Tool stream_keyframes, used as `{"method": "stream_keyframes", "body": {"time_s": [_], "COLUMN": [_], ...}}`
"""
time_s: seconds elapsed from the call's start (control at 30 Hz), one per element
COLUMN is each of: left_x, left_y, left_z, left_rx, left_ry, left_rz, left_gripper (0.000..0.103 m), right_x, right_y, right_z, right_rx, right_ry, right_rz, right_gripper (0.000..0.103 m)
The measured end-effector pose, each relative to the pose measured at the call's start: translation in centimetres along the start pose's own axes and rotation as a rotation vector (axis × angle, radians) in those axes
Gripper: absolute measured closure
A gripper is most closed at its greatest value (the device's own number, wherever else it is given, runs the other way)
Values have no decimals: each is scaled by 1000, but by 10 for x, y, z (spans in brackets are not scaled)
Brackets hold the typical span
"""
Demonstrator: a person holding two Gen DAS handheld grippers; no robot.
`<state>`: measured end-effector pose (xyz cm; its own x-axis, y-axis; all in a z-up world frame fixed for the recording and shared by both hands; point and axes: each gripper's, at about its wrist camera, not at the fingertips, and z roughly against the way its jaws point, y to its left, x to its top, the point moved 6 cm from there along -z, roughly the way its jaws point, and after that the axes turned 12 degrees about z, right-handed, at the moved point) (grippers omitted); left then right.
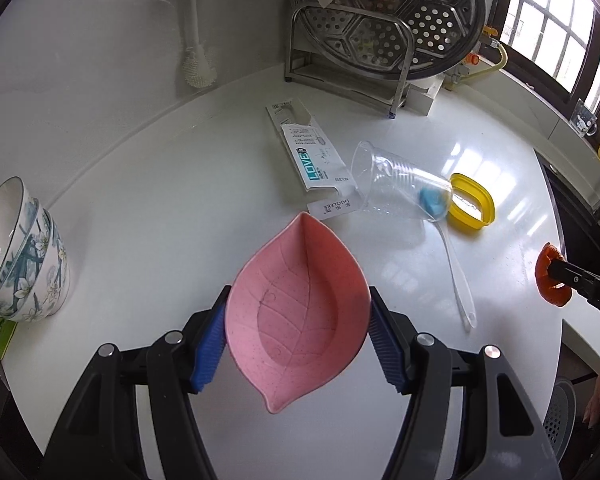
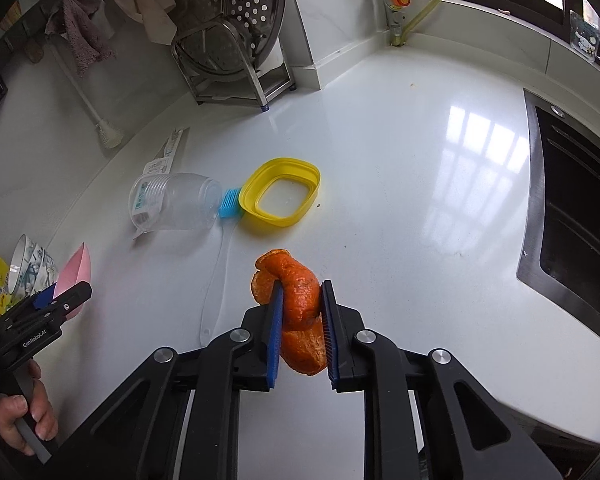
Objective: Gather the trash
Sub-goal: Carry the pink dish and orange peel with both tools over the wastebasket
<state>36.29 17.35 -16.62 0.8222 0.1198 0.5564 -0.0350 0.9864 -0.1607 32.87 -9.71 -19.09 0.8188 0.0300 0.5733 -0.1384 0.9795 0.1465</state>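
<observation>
Orange peel (image 2: 300,312): curled piece, pinched between the blue pads (image 2: 274,332) of the right gripper (image 2: 300,320); part of it sticks out past the fingertips and part hangs below them. It is held above the white worktop (image 2: 420,200), over the near middle, clear of the surface. In the left wrist view the same peel (image 1: 550,276) shows at the far right, well apart from the dish

Pink leaf-shaped dish (image 1: 298,312): clamped at its two long sides by the left gripper (image 1: 298,340), blue pads (image 1: 210,348) pressed on its rim, pointed tip facing away from the camera, hollow side up. Whether it touches the worktop cannot be told. In the right wrist view the dish (image 2: 74,272) sits at the left edge, well left of the peel

Clear plastic cup (image 1: 396,184): on its side mid-worktop, mouth toward the back-left, base just beside a yellow oval ring (image 1: 472,204)

Blue brush head (image 2: 230,202): between cup base and yellow ring, on a clear handle (image 1: 458,280) running toward the near edge

Printed card packaging (image 1: 312,148): flat, torn, behind the dish tip, touching the cup mouth

Stacked patterned bowls (image 1: 24,252): tilted, at the worktop's left edge

Steel rack (image 1: 348,76) with perforated steamer plate (image 1: 416,12): back edge

Sink (image 2: 576,208): set into the worktop's right side
</observation>
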Motion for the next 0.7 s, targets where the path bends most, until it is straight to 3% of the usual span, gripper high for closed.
{"method": "stream_keyframes", "body": {"time_s": [0.33,0.7], "left_x": [-47,-151], "left_y": [-53,-175], "left_z": [73,111], "left_rx": [-40,-185], "left_ry": [-15,79], "left_rz": [-47,-164], "left_gripper": [40,40], "right_x": [-42,-162], "right_y": [-4,-82], "right_z": [73,147], "right_rx": [59,-25], "right_ry": [-41,48], "right_rz": [13,-53], "right_gripper": [86,86]}}
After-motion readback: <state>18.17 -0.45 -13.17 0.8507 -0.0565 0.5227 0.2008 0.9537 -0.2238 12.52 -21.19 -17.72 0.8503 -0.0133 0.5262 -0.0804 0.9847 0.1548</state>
